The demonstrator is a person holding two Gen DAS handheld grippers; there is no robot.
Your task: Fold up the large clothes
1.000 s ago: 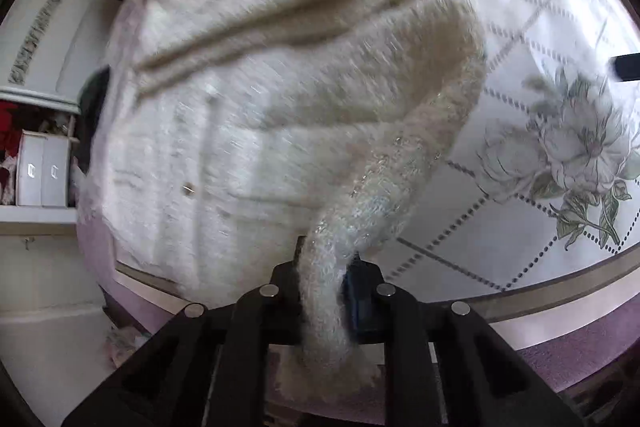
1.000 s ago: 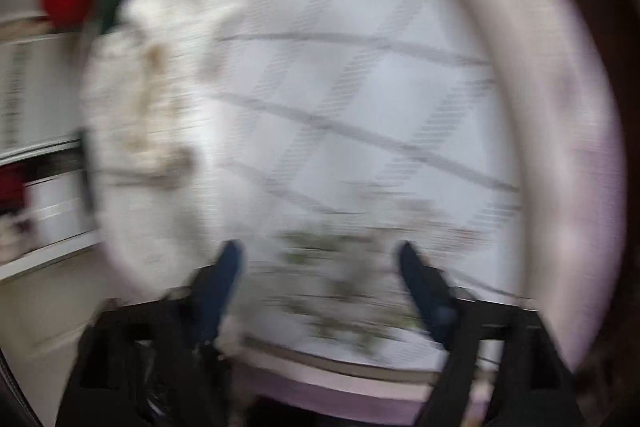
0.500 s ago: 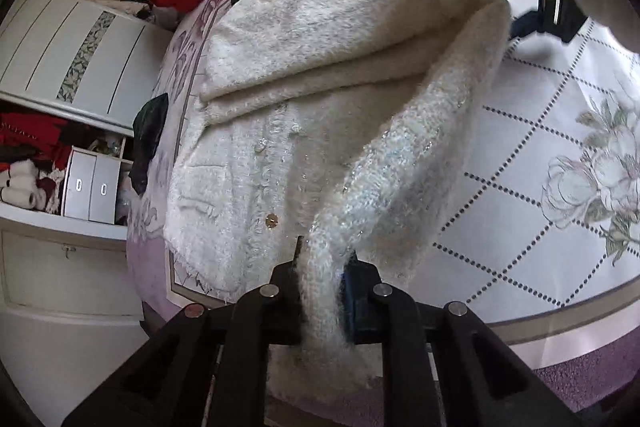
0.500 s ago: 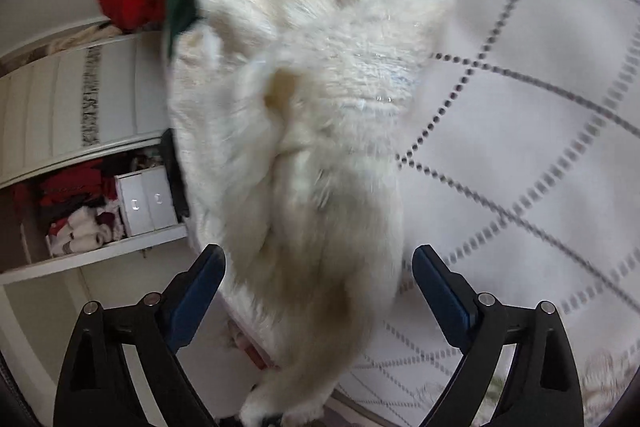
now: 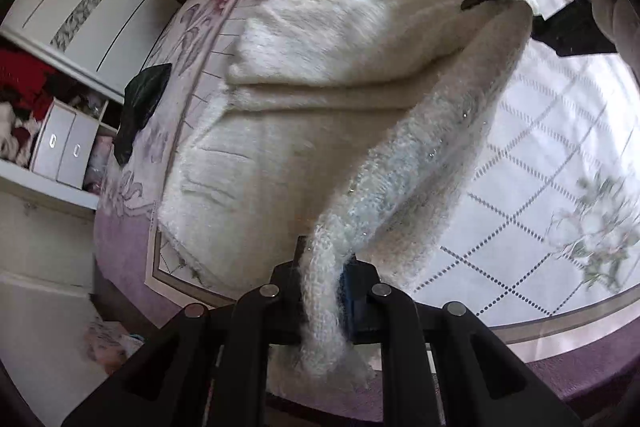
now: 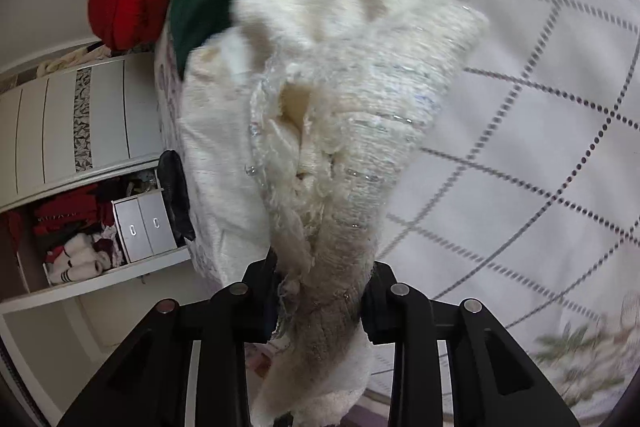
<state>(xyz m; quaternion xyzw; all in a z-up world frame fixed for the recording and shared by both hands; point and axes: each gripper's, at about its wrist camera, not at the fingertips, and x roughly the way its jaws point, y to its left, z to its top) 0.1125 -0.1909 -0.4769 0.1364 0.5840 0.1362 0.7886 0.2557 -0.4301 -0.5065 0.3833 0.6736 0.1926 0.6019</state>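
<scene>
Only in the right view, the sleeve opening (image 6: 296, 107) (both claws clamped on the white cardigan (image 5: 304, 131)).

Our left tongs (image 5: 326, 291) point steeply down, their jaws nipped nearly together on a thin fold of the white cardigan (image 5: 304, 131). Our right tongs (image 6: 320, 301) slant down too; their jaws have just been closing and now pinch a thick bunch of the same cardigan. In the left wrist view, the right tongs' black frame shows at the far upper right.
</scene>
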